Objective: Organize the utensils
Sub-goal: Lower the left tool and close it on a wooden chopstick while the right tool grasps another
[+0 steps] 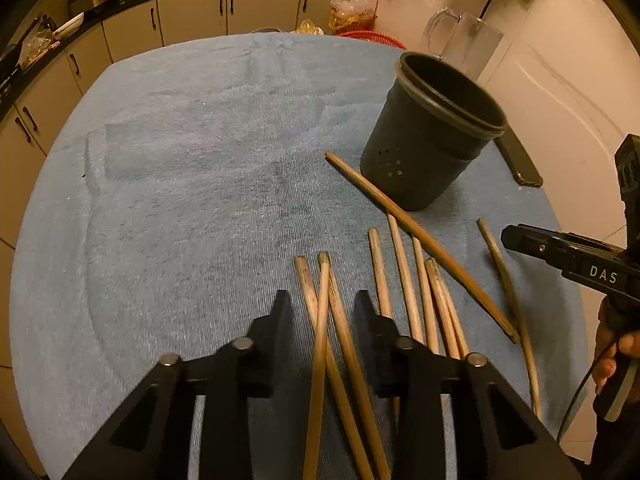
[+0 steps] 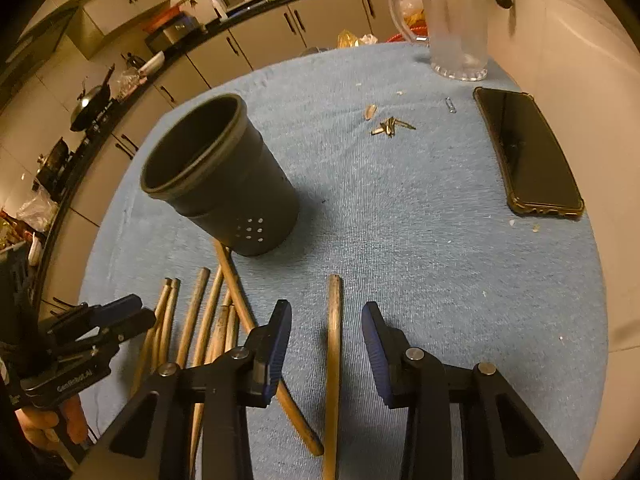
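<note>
A dark cylindrical utensil holder (image 1: 424, 152) (image 2: 240, 184) stands upright on the blue cloth (image 1: 180, 180). Several wooden chopsticks (image 1: 404, 272) lie loose in front of it. In the left wrist view my left gripper (image 1: 323, 300) is open, and three crossed chopsticks (image 1: 320, 320) lie between its fingers without touching the pads. In the right wrist view my right gripper (image 2: 326, 308) is open around a single chopstick (image 2: 334, 320), with a gap on both sides. Each gripper also shows in the other's view: left gripper (image 2: 132, 316), right gripper (image 1: 508, 236), each held by a hand.
A phone in a clear case (image 2: 528, 152) lies at the cloth's right side, and a glass pitcher (image 2: 456, 20) stands behind it. Seed shells (image 2: 390, 126) and a paper clip (image 2: 451, 105) lie mid-cloth. Kitchen cabinets (image 1: 192, 16) run beyond the far edge.
</note>
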`<action>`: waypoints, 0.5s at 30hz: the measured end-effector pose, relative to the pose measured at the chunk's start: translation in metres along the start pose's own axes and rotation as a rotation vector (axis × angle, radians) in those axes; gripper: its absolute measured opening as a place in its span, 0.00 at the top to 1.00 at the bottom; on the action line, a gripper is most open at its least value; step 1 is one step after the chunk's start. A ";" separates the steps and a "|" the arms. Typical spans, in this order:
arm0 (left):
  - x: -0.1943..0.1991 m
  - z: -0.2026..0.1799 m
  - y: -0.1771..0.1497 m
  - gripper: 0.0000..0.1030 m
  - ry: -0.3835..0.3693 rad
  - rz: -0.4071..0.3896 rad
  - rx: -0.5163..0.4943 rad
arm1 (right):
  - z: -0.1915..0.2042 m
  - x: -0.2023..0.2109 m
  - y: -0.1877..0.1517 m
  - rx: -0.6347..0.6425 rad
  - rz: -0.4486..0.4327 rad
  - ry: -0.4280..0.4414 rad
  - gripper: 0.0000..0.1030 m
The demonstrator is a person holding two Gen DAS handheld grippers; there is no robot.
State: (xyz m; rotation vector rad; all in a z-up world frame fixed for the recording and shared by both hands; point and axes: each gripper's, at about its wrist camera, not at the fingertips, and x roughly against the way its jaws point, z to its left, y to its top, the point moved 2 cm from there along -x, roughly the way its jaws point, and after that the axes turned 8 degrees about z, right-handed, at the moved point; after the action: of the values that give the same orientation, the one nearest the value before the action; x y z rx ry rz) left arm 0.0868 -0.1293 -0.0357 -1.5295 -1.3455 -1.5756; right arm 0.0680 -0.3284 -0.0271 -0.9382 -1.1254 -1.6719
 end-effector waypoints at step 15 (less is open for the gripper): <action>0.015 0.047 -0.015 0.95 -0.095 -0.005 0.089 | -0.002 -0.015 0.011 0.003 0.049 -0.033 0.61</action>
State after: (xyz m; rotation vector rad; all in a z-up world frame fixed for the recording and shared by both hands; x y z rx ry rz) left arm 0.0884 -0.0778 -0.0333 -1.5645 -1.4527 -1.4426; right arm 0.0831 -0.3286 -0.0386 -0.9874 -1.1181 -1.6195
